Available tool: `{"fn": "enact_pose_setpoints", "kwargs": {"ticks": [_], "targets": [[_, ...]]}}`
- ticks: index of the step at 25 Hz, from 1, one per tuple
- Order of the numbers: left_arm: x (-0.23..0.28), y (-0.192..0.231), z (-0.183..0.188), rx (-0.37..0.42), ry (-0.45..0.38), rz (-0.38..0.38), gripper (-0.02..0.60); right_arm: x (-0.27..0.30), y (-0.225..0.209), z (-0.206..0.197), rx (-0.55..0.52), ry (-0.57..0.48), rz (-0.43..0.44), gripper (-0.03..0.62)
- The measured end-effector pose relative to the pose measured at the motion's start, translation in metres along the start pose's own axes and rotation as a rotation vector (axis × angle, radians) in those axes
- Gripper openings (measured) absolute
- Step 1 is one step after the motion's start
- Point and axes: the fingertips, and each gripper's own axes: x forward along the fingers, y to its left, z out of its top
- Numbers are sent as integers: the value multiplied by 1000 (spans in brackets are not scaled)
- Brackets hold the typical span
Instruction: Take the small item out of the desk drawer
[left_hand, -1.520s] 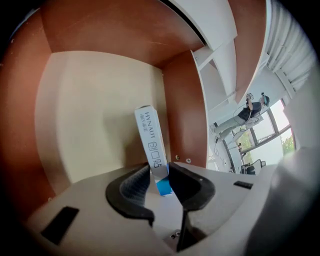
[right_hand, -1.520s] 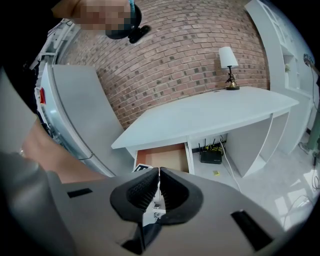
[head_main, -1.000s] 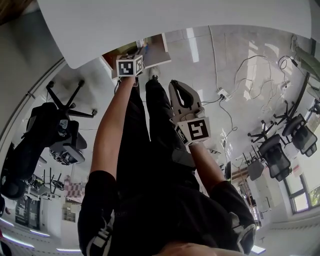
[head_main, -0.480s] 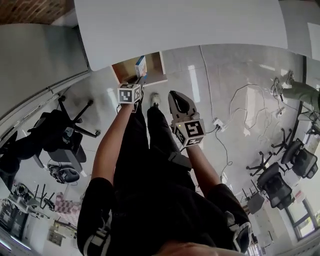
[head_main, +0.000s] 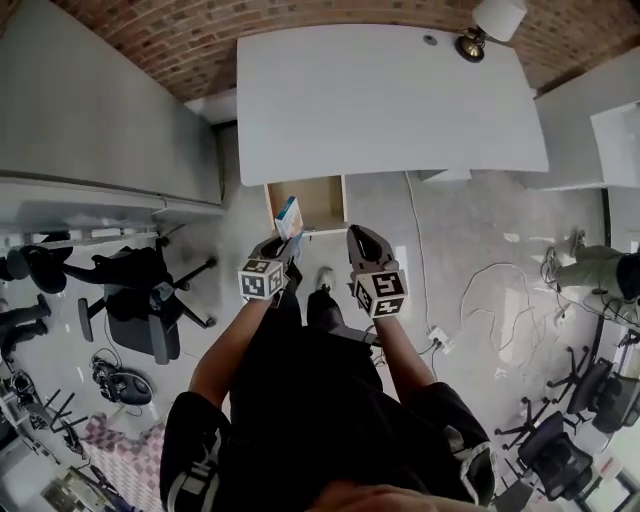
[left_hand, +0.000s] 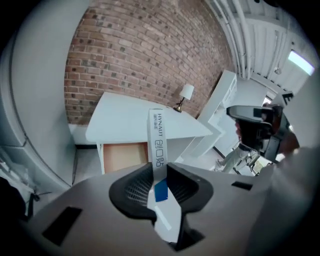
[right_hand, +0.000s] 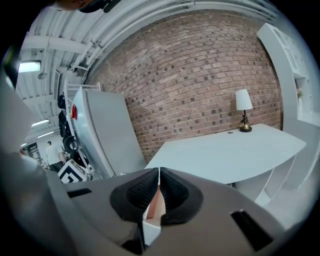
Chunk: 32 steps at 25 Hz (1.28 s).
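Left gripper (left_hand: 159, 169) jaws clamp the small box (left_hand: 157, 142), its lower end hidden; right gripper (right_hand: 158, 173) jaws closed

— What kind of place is this?

— An office, I think, an open-plan one. At 12 o'clock a white desk (head_main: 390, 100) with an open drawer (head_main: 310, 200) stands against a brick wall (head_main: 300, 25). A table lamp (head_main: 488, 22) is on its far corner.

— What else shows it?

— A black swivel chair (head_main: 140, 295) on a star base is at 9 o'clock. More such chairs (head_main: 555, 455) are far out at 4 o'clock. Nearer, also at 4 o'clock, a power strip (head_main: 438, 338) with loose cables (head_main: 480, 300) lies on the glossy floor (head_main: 480, 220).
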Motion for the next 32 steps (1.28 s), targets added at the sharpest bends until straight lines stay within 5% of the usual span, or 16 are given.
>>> {"fn": "enact_pose_setpoints", "kwargs": {"ticks": [10,18,25,32], "targets": [[-117,-25,86,113,-281,0,91,-24,57,54,-71,-116,3,31],[-201,-33,141,125,-470,-11,91,-33,114,88,-126,-170,10,31],[-251,-34,143,155,-540,-1,91,-43,151,93,-149,-203,-1,31],[-262,-32,121,114,-510,-34,91,-49,171,91,-147,-222,-21,31]]}}
